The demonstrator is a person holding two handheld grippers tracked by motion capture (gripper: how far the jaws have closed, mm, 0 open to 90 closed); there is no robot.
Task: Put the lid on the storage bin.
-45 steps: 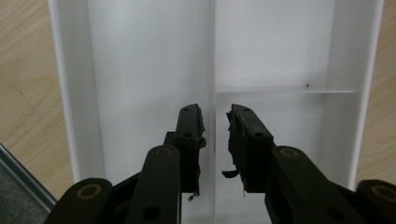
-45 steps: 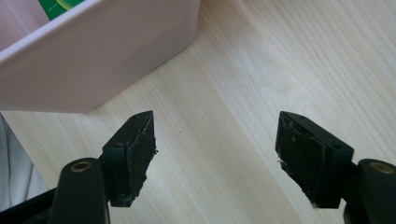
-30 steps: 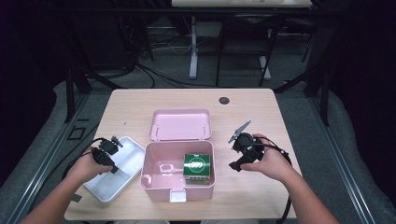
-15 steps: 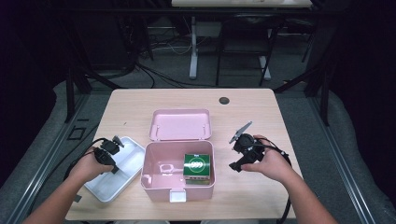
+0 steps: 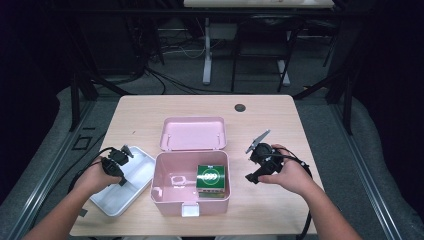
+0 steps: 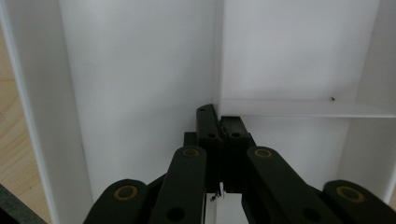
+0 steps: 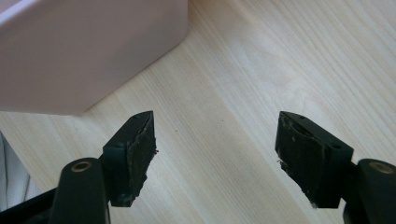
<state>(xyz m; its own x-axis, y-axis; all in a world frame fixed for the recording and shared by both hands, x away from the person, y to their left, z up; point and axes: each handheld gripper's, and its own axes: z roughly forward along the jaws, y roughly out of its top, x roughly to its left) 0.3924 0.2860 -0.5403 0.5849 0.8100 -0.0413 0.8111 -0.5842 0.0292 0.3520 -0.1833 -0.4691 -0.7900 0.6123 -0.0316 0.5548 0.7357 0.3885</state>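
Observation:
An open pink box stands at the table's front middle, its lid lying back behind it. A green carton sits inside at the right. To its left lies a white divided tray. My left gripper is down in that tray, its jaws pressed together at an inner divider wall, apparently pinching it. My right gripper hovers just right of the box; in the right gripper view it is open over bare wood, beside the pink box wall.
A small dark round hole marks the table's far side. Cables trail from both grippers off the front edge. Dark frames and table legs stand on the floor beyond the far edge.

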